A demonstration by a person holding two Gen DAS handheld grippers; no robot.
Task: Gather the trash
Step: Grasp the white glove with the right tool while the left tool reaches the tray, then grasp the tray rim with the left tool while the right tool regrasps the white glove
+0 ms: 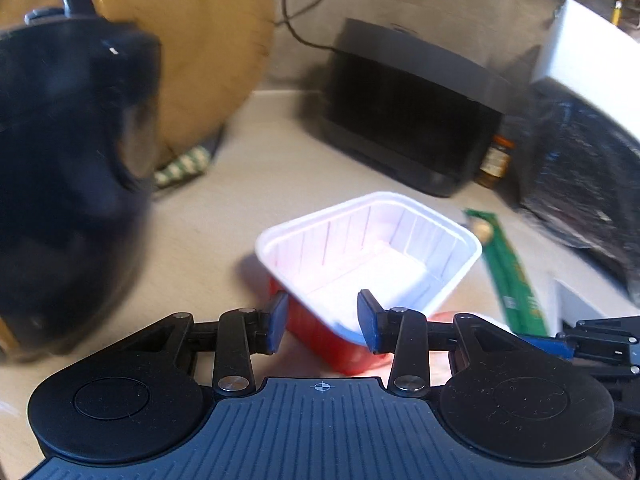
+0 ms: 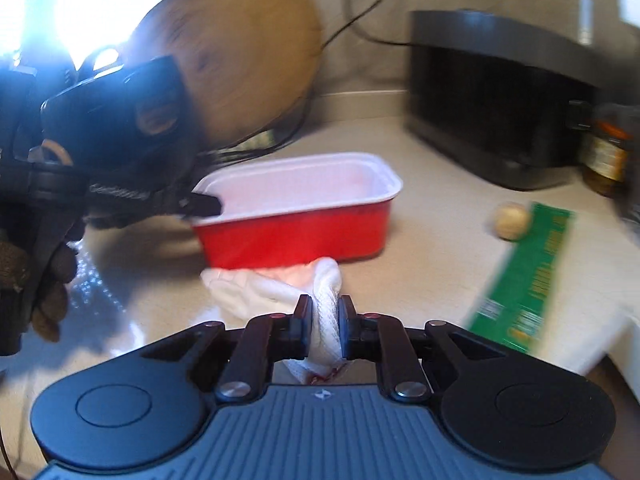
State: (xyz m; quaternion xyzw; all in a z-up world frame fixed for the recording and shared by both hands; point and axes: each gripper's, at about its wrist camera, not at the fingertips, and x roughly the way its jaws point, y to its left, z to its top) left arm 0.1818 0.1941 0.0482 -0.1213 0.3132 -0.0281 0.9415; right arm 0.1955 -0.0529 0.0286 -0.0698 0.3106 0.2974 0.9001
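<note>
A crumpled white napkin [image 2: 320,300], lying just in front of the red tray [image 2: 296,232], is being pinched by the right claw [image 2: 325,326] for collecting; the left claw [image 1: 323,322] is being held spread around the tray's near corner.

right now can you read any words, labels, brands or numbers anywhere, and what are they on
None can be read.
Green wrapper: yellow lettering and a barcode-like patch, too blurred to read.
Jar beside the black appliance: a label, too blurred and small to read.
Left gripper: faint pale marking on its arm, too blurred to read.
Red tray: no text visible.
White paper towel pinched in the right gripper: no text.
</note>
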